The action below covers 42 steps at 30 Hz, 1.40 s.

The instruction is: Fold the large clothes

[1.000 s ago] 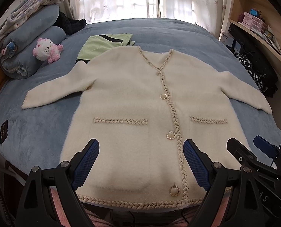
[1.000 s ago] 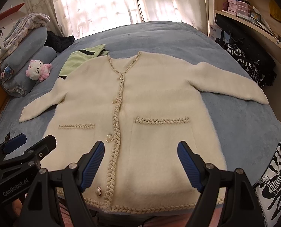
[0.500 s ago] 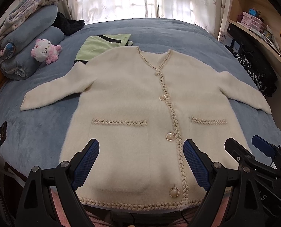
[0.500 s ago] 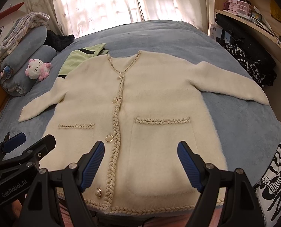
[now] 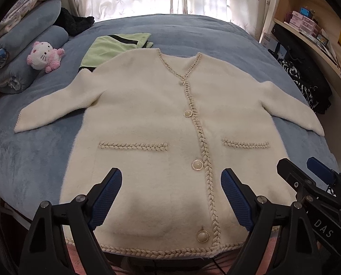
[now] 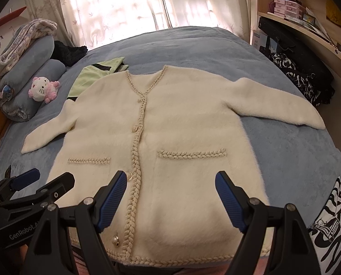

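Cardigan: I see the cream cardigan [image 5: 152,119] spread flat, front up, across the middle of both frames on the blue bed [image 5: 205,29], buttoned, neckline toward the window.
Sleeves: both lie out to the sides; the one at frame left in the left wrist view [image 5: 53,112] slants down toward the left edge, the other [image 5: 292,112] toward the right edge.
Trim: a braided placket runs down the front with round buttons [image 5: 197,165]; two braided pocket bands sit at mid-frame, and a braided hem [image 5: 161,251] lies at the near edge of the bed.
Left gripper: my left gripper [image 5: 170,197] hovers over the lower front of the cardigan, fingers spread wide and just now easing inward, nothing between the blue pads [image 5: 106,199], no contact that I can see.
Right gripper: my right gripper [image 6: 170,199] hangs over the right pocket area, fingers wide apart, empty, pads [image 6: 230,204] clear of the fabric.
Each other: the left gripper shows at lower left of the right wrist view, the right one at lower right of the left wrist view.
Green garment: a pale green piece [image 5: 108,50] with a black stripe lies at upper left, partly under the cardigan's shoulder.
Bedding: rolled blue blankets [image 5: 21,52] sit at the upper left, a pink and white plush cat [image 5: 44,56] leaning on them.
Shelf: wooden shelves [image 5: 312,39] with small boxes fill the upper right.
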Tool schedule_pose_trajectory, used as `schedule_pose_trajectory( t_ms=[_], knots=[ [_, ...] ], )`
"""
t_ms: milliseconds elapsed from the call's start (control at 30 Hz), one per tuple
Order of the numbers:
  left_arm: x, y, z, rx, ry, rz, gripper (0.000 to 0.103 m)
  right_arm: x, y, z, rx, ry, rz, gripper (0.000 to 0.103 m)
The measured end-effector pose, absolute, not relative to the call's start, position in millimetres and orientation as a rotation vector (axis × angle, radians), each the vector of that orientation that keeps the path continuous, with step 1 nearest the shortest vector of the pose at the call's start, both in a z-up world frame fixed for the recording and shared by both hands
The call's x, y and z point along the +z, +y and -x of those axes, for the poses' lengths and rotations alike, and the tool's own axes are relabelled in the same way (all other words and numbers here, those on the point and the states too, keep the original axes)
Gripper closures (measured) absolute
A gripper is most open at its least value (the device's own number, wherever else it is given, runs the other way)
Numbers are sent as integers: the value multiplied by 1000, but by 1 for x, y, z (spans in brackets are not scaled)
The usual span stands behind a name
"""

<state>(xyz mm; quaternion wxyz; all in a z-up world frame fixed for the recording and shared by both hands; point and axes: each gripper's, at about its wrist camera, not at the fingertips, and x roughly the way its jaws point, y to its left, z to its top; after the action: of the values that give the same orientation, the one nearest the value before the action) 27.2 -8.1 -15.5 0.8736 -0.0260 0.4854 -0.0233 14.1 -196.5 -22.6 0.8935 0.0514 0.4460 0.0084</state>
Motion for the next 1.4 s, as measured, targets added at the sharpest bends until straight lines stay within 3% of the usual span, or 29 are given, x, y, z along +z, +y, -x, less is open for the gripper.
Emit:
schedule_pose_trajectory(
  t_ms=[133,700,1100,1400],
  knots=[
    [-14,-11,-34,-57,1018,65,25,-19,-203,-19,20,920,-107,23],
    [18,-54,-76,-75,939,-73,25,19,-242,-41,10,814,-81,23],
    [64,-92,-118,-136,751,-95,25,71,-320,-78,-73,767,-182,23],
    [57,-134,-172,-148,728,-105,24,62,-388,-113,-171,798,-231,23]
  ],
)
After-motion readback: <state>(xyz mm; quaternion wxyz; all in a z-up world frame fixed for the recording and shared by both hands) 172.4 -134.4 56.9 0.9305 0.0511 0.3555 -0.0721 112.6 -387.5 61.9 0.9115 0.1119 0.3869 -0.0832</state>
